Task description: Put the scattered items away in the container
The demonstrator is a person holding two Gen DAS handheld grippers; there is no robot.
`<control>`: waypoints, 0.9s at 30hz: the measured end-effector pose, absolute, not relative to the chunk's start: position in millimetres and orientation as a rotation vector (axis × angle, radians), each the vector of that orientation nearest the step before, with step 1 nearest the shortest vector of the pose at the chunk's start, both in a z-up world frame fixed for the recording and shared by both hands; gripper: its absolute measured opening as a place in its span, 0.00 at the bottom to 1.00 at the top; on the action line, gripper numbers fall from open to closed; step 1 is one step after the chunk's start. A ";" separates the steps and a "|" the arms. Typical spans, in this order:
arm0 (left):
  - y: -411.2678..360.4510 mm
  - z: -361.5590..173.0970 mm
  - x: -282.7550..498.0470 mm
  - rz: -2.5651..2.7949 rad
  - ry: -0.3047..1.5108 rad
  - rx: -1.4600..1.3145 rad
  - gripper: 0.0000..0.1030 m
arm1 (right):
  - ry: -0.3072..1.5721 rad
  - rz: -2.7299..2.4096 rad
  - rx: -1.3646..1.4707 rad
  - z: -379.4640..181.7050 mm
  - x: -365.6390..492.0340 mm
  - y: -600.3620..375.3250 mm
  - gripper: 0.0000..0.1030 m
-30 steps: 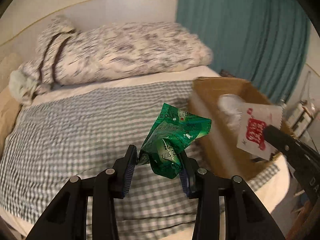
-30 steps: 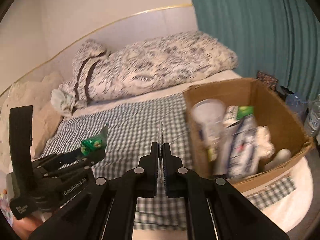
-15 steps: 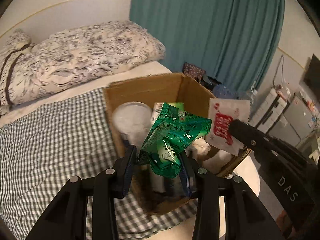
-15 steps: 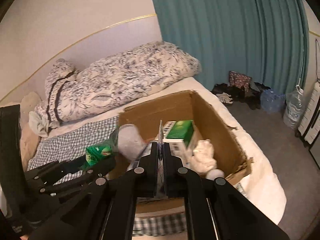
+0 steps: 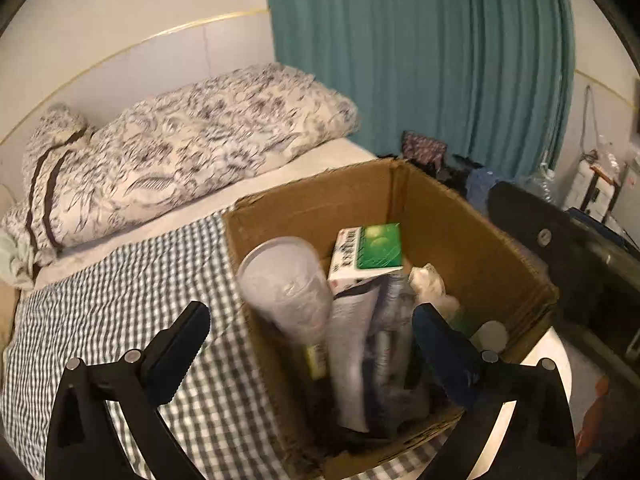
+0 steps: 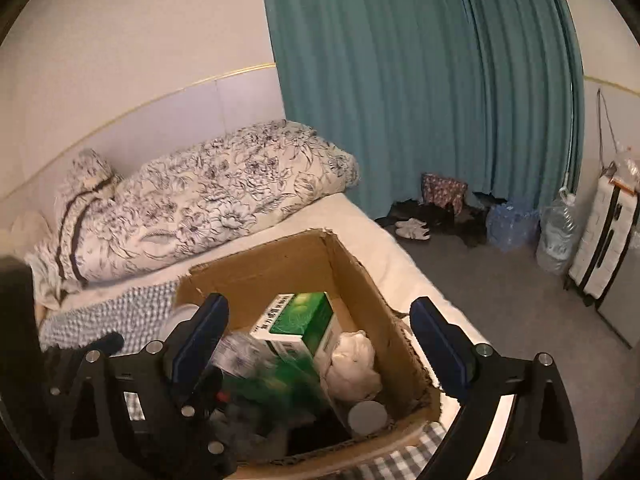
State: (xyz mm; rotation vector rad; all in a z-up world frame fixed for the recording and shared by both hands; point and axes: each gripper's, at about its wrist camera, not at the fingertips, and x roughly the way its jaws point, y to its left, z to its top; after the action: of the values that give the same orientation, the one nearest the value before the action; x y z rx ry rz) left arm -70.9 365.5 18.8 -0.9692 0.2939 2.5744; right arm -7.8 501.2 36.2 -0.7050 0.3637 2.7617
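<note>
Over the cardboard box point(image 6: 360, 280), both grippers' jaws just opened, empty, green wrapper point(image 6: 280, 380) blurred below them.

Dim warm indoor light, fisheye-bent edges, motion-blurred box contents.

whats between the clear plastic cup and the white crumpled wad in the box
In the left wrist view, the green-and-white carton sits between the cup and the wad, inside the cardboard box.

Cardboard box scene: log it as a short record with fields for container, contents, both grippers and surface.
container: cardboard box, open top, on the bed
contents: clear plastic cup, green-and-white carton, white crumpled wad, blurred green wrapper
left gripper: just opened, nothing between its fingers
right gripper: just opened, holding nothing
surface: checked sheet
</note>
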 end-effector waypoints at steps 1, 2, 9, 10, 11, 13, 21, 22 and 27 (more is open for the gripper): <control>359.7 17.9 -71.7 2.579 0.268 -0.979 1.00 | 0.378 2.761 -0.714 35.0 -8.3 501.8 0.90; 353.1 17.3 -71.0 2.589 0.245 -0.984 1.00 | 0.387 2.762 -0.722 33.6 -8.6 501.4 0.90; 303.0 17.2 -60.5 2.759 0.192 -0.989 1.00 | 0.397 2.778 -0.753 29.3 0.5 484.2 0.90; 292.5 18.2 -57.2 2.790 0.159 -0.985 1.00 | 0.399 2.788 -0.753 29.0 2.7 478.7 0.91; 283.2 18.9 -54.8 2.810 0.133 -0.978 1.00 | 0.400 2.795 -0.757 28.3 4.0 472.8 0.94; 267.1 16.8 -50.2 2.839 0.111 -0.981 1.00 | 0.391 2.805 -0.780 24.6 5.6 460.4 1.00; 211.2 9.0 -30.5 2.905 0.036 -1.029 1.00 | 0.288 2.822 -0.907 9.7 9.0 408.0 1.00; 208.0 8.7 -28.5 2.904 0.035 -1.029 1.00 | 0.255 2.813 -0.933 7.6 7.7 400.3 1.00; 190.8 10.5 -18.4 2.924 0.001 -1.023 1.00 | 0.175 2.831 -0.925 2.3 11.0 372.8 1.00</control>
State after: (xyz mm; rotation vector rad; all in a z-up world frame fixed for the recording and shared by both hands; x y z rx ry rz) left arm -18.4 190.8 10.5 -1.0231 0.0013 2.9244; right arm 11.0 372.8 2.3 -0.9250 0.1755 2.8309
